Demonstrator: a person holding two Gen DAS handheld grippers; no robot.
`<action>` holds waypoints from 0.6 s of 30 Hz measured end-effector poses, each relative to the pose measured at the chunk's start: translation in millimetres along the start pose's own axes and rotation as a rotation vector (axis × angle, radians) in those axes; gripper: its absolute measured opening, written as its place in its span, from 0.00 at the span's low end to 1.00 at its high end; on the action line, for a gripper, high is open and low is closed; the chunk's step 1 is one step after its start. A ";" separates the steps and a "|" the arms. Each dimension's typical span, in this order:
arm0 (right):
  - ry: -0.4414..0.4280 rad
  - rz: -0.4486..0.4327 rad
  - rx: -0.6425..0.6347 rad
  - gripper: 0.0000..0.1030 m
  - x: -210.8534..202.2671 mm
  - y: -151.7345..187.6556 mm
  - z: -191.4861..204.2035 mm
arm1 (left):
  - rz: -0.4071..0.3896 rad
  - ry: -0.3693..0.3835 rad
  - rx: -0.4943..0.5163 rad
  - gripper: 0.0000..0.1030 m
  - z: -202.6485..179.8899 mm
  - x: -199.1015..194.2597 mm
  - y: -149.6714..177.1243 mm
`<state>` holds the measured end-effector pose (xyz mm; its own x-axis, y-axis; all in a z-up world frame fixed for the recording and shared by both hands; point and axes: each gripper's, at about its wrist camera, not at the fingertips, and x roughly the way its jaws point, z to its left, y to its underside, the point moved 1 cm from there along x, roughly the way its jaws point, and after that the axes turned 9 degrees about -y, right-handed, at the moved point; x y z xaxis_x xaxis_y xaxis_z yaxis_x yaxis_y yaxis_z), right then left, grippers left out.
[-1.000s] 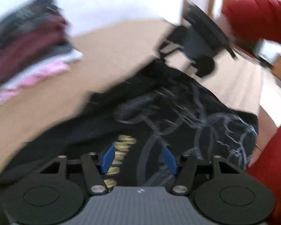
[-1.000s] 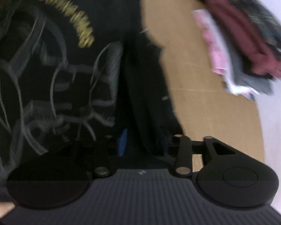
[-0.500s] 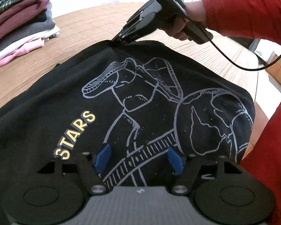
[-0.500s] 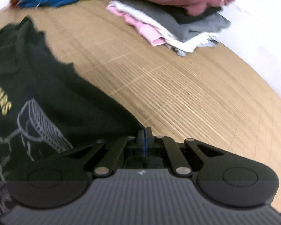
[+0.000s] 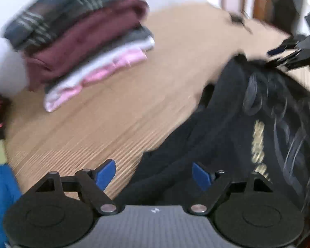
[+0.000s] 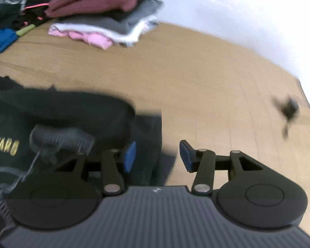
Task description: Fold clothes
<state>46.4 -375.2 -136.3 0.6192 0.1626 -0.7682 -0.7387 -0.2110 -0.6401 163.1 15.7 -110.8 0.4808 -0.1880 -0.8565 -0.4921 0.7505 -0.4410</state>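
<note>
- The left hand-held gripper [image 5: 154, 172] is seen at the bottom of the left wrist view with its jaws set wide and opening; a fold of the black shirt [image 5: 227, 128] lies between and below the blue pads [image 5: 105, 173], which are not pressed on it.
- The right hand-held gripper [image 6: 157, 157] is seen at the bottom of the right wrist view with its jaws about half apart and opening; the shirt's edge [image 6: 146, 128] lies under the left pad, bare bench under the right, and nothing is clamped.
- The shirt is spread on the wooden bench [image 5: 113, 111]: lower right of the left view, lower left of the right view.
- A yellow word, "STARS" [image 6: 4, 147], and a grey line drawing are printed on the shirt.
- A stack of folded clothes [image 5: 82, 41] is shown in the upper left of both views, well apart from the shirt: plaid on top, then maroon, grey, white and pink.
- No container is shown.
- Only in the left view is the right hand-held gripper seen from outside [image 5: 287, 51], at the upper right, at the shirt's far edge; contact cannot be told through the blur.
- Only in the right view is a small dark object [image 6: 287, 109] seen on the bench at the right; it is too blurred to identify.
- Blue cloth [image 6: 0, 39] and a dark garment with pink trim [image 6: 20, 14] are seen at the left edge of both views.
</note>
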 end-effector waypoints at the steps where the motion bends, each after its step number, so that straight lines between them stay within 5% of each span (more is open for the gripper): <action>1: 0.002 0.026 0.012 0.48 -4.3 13.3 3.9 | 0.049 0.014 0.049 0.63 1.0 10.5 4.8; 3: 0.033 0.052 0.046 0.48 -14.1 37.9 10.4 | 0.113 0.045 0.125 0.37 2.0 25.1 14.5; 7: 0.092 -0.003 0.177 0.53 -39.1 76.3 14.9 | 0.073 0.033 0.109 0.15 7.9 10.6 25.6; 10: 0.155 -0.075 0.265 0.66 -50.8 103.9 15.5 | 0.027 -0.012 0.064 0.16 14.7 -9.6 33.0; 12: 0.196 -0.126 0.326 0.72 -55.4 120.0 16.8 | -0.017 -0.053 0.052 0.22 14.4 -25.4 35.6; 14: 0.216 -0.148 0.378 0.73 -57.0 128.6 18.6 | -0.045 -0.086 0.071 0.41 11.1 -34.0 39.2; 16: 0.221 -0.141 0.392 0.73 -58.2 129.8 19.1 | -0.072 -0.104 0.092 0.78 8.6 -39.5 44.9; 18: 0.222 -0.064 0.420 0.72 -59.2 119.6 14.8 | -0.074 -0.089 0.097 0.75 4.2 -33.2 49.9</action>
<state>-82.6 -395.7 -167.5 0.6747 -0.0571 -0.7359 -0.7129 0.2079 -0.6698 125.6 62.1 -103.3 0.5778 -0.1913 -0.7934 -0.3825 0.7953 -0.4703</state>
